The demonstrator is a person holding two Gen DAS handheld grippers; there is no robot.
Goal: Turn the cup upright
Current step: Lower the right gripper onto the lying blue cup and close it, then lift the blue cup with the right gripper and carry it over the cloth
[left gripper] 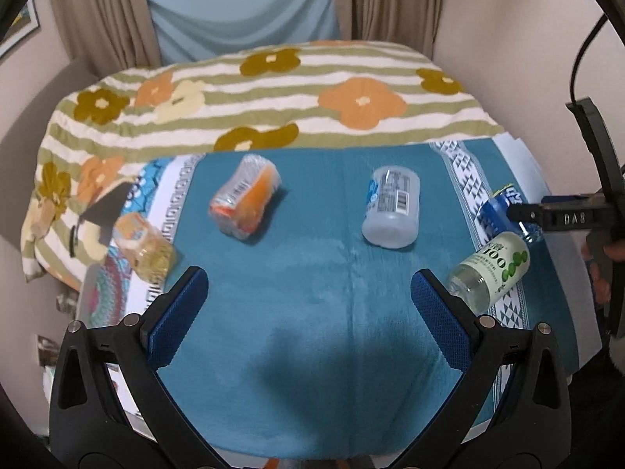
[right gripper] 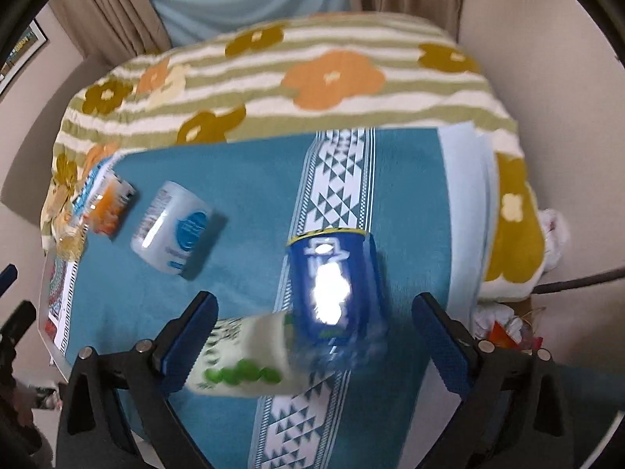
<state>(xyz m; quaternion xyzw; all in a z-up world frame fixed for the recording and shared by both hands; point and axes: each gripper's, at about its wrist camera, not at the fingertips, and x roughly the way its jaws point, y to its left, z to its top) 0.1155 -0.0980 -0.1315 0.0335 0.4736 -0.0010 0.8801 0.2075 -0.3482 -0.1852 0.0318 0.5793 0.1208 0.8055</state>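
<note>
Several plastic cups lie on their sides on a teal cloth (left gripper: 312, 293). A blue cup (right gripper: 336, 285) lies between the fingers of my open right gripper (right gripper: 316, 336), not touched; it also shows in the left wrist view (left gripper: 498, 211). A white cup with green dots (right gripper: 250, 355) lies against it, by the right gripper's left finger; it shows in the left wrist view (left gripper: 492, 269) too. A clear cup with a barcode (left gripper: 392, 205) and an orange cup (left gripper: 246, 199) lie ahead of my open, empty left gripper (left gripper: 310, 305). A yellowish cup (left gripper: 146, 250) lies at the left.
A striped flower-print blanket (left gripper: 273, 90) covers the far half of the surface. The teal cloth has white patterned bands (right gripper: 336, 179). Curtains and a light blue cloth (left gripper: 242, 11) hang behind. Clutter (right gripper: 508, 328) lies off the right edge.
</note>
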